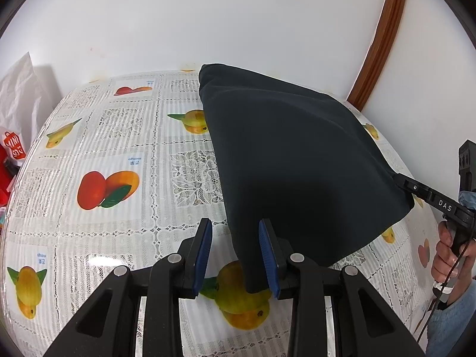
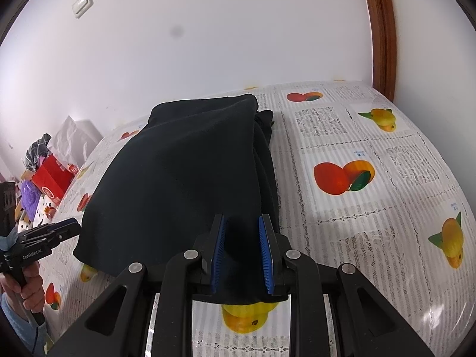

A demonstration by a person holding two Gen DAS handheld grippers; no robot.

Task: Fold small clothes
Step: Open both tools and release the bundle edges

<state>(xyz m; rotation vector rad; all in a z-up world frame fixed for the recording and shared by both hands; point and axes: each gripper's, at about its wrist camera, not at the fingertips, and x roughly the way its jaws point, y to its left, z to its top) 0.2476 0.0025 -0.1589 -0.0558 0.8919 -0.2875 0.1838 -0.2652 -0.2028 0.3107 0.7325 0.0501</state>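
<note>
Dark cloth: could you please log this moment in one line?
dark cloth: on table | left gripper: open, corner between jaws | right gripper: open, edge between jaws

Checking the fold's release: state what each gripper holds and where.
Nothing is gripped. The dark garment's near corners lie between the open jaws of the left gripper and right gripper, pads not pressing.

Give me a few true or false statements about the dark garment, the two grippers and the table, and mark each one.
1. The dark garment lies on a fruit-print tablecloth. True.
2. The left gripper has its jaws closed tight with nothing between them. False: they stand apart, with a garment corner between them.
3. The right gripper has garment cloth between its blue pads. True.
4. The garment is white. False: it is very dark, near black.
5. A red bag sits beyond the table's edge. True.
</note>
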